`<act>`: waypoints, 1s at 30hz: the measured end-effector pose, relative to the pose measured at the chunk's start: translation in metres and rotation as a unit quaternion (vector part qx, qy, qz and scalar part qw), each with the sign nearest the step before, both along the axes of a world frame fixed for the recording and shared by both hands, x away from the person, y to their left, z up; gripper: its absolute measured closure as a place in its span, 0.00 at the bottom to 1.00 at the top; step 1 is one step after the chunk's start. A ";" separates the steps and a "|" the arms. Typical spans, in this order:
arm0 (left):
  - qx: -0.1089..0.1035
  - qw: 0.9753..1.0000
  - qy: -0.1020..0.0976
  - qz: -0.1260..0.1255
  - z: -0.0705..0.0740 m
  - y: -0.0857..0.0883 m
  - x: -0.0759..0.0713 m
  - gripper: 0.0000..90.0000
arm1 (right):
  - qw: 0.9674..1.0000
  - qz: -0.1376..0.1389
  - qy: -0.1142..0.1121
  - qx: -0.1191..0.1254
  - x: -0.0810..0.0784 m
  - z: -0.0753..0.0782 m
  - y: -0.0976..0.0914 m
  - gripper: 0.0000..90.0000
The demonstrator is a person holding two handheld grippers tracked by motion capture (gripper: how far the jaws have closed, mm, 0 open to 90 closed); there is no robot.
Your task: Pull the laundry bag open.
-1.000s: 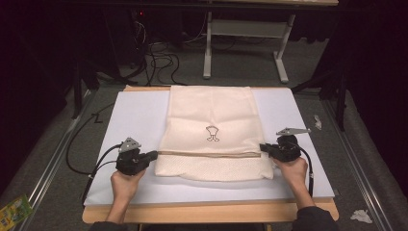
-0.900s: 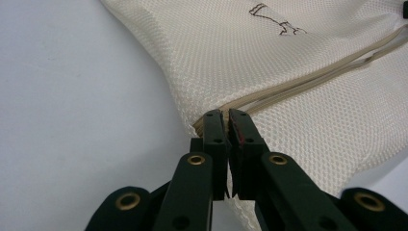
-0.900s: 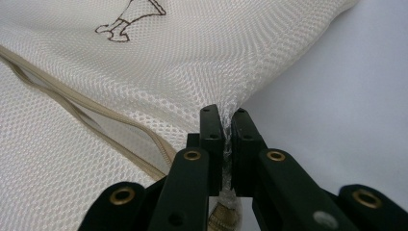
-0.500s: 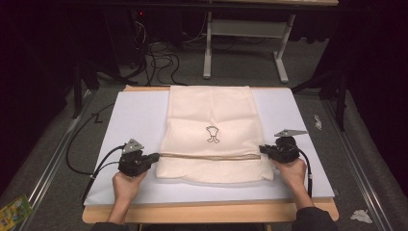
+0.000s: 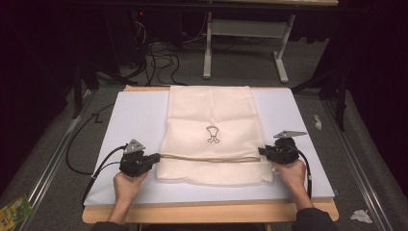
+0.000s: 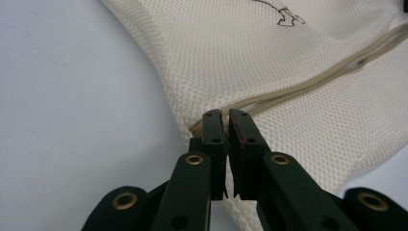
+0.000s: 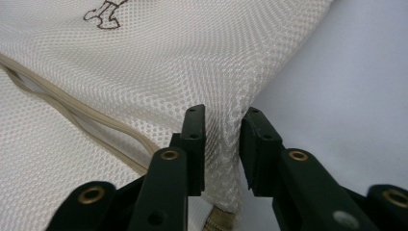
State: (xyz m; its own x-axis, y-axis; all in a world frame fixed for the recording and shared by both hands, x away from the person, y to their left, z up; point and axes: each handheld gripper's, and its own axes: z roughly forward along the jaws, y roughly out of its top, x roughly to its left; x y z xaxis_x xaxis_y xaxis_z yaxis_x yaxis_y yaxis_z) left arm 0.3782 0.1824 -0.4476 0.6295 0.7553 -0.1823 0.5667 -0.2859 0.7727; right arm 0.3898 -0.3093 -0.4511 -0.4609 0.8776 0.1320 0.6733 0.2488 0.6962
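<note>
Mesh laundry bag (image 5: 211, 120) is lying flat on the white board (image 5: 120, 120) that is covering the wooden table (image 5: 202, 212), its tan zipper band (image 5: 211, 158) running across near the folded near end; the left gripper (image 5: 155, 158) is pinching the bag's left edge, its jaws nearly together on the fabric at the zipper's end (image 6: 226, 126); the right gripper (image 5: 262, 151) is sitting at the bag's right edge (image 7: 231, 144), its jaws having just been opening, with the mesh edge standing loose in the gap between them.
</note>
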 end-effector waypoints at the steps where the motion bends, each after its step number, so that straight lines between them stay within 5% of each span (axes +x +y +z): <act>1: 0.001 1.000 -0.004 0.001 0.001 0.001 -0.001 0.93 | 1.000 -0.001 -0.004 0.000 0.000 0.000 0.000 0.78; 22: -0.026 0.998 -0.043 0.022 0.015 0.017 -0.003 0.73 | 0.997 -0.036 -0.060 0.029 -0.013 0.023 -0.016 0.68; 30: -0.018 0.998 -0.053 0.041 0.019 0.028 -0.003 0.69 | 0.995 -0.051 -0.072 0.047 -0.018 0.028 -0.031 0.68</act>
